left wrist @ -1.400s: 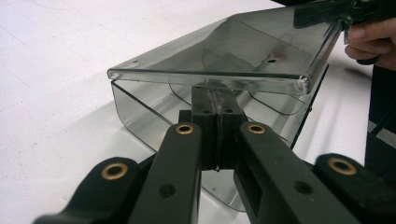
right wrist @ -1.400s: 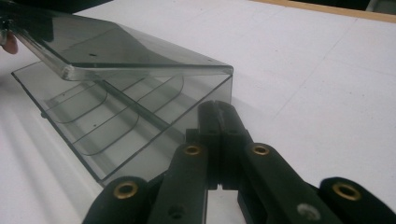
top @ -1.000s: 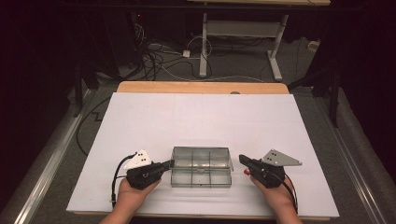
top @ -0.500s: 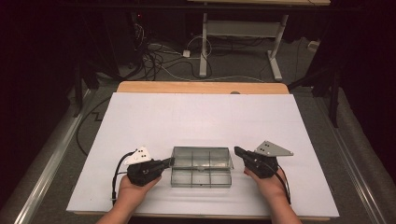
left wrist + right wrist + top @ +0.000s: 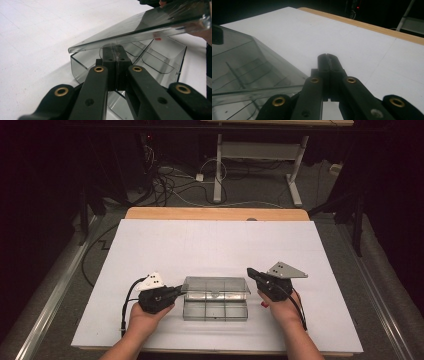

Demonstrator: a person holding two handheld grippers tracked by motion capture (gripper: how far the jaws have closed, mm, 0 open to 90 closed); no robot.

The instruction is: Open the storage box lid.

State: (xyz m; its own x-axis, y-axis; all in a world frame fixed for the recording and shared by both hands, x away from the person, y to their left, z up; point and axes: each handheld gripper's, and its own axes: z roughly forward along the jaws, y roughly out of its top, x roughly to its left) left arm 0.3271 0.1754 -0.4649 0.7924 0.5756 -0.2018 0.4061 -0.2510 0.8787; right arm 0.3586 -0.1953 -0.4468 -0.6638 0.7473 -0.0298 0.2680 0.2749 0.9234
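- Two hand-held grippers, both with jaws pressed together, holding nothing.
- My left hand-held gripper (image 5: 181,290) props the clear compartment box's (image 5: 215,309) lid (image 5: 216,285), lower centre.
- My right hand-held gripper (image 5: 250,271) sits beside the lid's right edge.

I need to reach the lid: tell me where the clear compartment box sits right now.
In the high view the clear compartment box sits near the table's front edge, between the left gripper and right gripper, its lid partly raised.

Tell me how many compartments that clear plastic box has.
6 seem visible in the clear box: two rows of three, one row near the person and one behind it under the raised lid. The lid's glare blurs the back row, so that count is uncertain.
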